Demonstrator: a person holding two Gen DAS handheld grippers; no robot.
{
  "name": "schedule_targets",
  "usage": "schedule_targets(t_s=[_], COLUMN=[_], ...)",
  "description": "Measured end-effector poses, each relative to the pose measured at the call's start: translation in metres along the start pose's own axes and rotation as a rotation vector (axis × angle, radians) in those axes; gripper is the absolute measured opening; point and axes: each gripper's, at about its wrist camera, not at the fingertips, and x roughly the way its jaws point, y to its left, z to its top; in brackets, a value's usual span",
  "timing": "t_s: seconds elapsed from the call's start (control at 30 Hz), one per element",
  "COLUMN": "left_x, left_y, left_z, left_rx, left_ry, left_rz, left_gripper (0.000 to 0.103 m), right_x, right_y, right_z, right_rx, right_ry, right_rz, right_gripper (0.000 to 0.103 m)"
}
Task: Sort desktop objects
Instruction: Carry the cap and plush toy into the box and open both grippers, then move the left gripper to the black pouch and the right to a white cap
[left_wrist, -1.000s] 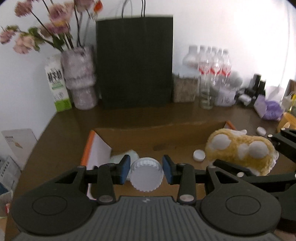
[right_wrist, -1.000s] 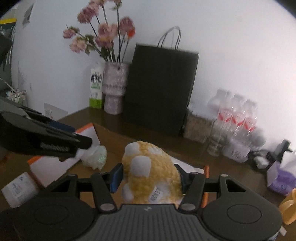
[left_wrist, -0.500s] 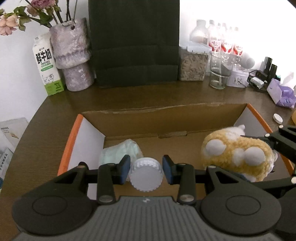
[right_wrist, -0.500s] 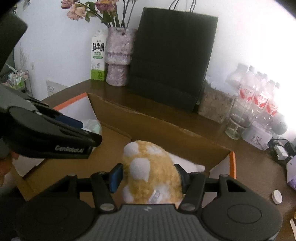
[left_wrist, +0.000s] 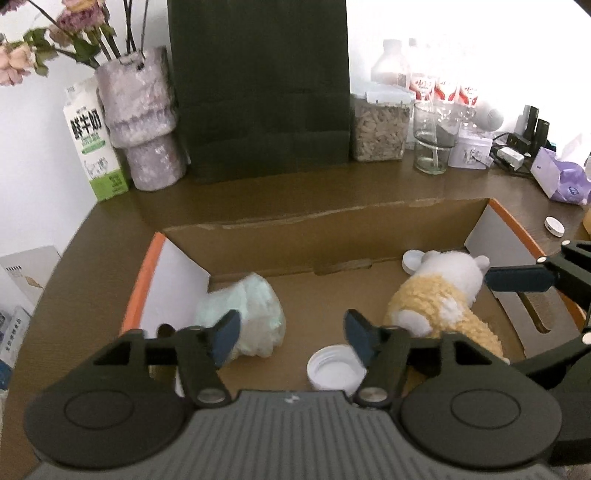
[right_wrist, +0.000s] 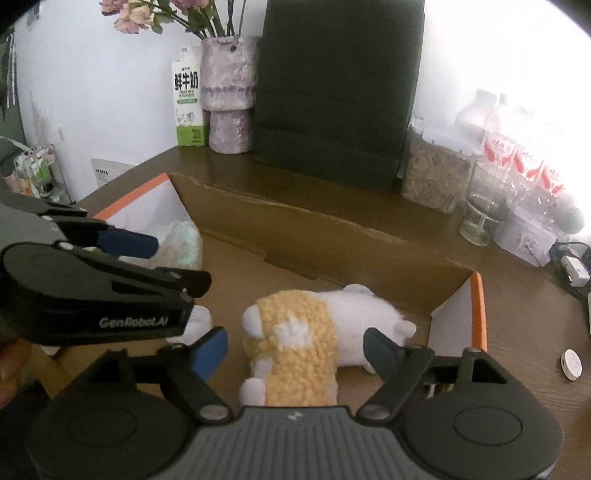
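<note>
1. Left gripper hangs over a cardboard box; its jaws have just been opening and now stand wide, gripping nothing. A white cap lies open side up on the box floor, just beside the right-hand finger.
2. Right gripper: jaws also just opened wide. The plush toy lies on its side between them, pads not pressing it.
3. Handling, as a guess: plush is soft, light, squashy; grip mid-body. Cap is rigid, small, prob. slippery; pinch across the rim.
4. A pale crumpled wad, maybe tissue (blurred), sits in the box's left corner.
5. Surface: dark wood desk w/ a black paper bag, vase, milk carton and bottles along a white wall.
</note>
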Motion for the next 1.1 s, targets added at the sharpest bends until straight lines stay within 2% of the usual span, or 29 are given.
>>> schedule_targets(t_s=[0.03, 0.1, 0.17, 0.23, 0.4, 0.63, 0.9, 1.1], left_x=[-0.004, -0.013, -0.024, -0.037, -0.073, -0.131, -0.192, -0.214], left_y=[0.001, 0.004, 0.007, 0.009, 0.014, 0.026, 0.047, 0.06], left_z=[0.0, 0.002, 0.001, 0.0, -0.007, -0.025, -0.072, -0.119], left_rx=[-0.002, -0.012, -0.021, -0.022, -0.043, -0.064, -0.082, -0.108], left_ry=[-0.011, -0.024, -0.049, -0.076, -0.136, -0.248, -0.364, -0.375], left_rz=[0.006, 0.005, -0.001, -0.021, -0.037, -0.07, -0.062, -0.02], left_gripper=[0.076, 0.092, 0.103, 0.103, 0.103, 0.103, 0.103, 0.103], right_x=[-0.002, -0.009, -0.017, -0.025, -0.055, -0.114, -0.178, -0.206], right_y=[0.0, 0.0, 0.001, 0.003, 0.01, 0.021, 0.037, 0.051], right_z=[0.001, 0.002, 0.002, 0.002, -0.003, -0.019, -0.06, -0.105], right_rx=[0.003, 0.007, 0.008, 0.008, 0.012, 0.01, -0.009, -0.015], right_ry=[-0.004, -0.012, -0.023, -0.033, -0.083, -0.197, -0.324, -0.36], right_rz=[0.002, 0.001, 0.0, -0.012, -0.019, -0.031, -0.052, -0.058], right_gripper=[0.086, 0.092, 0.095, 0.103, 0.103, 0.103, 0.103, 0.103])
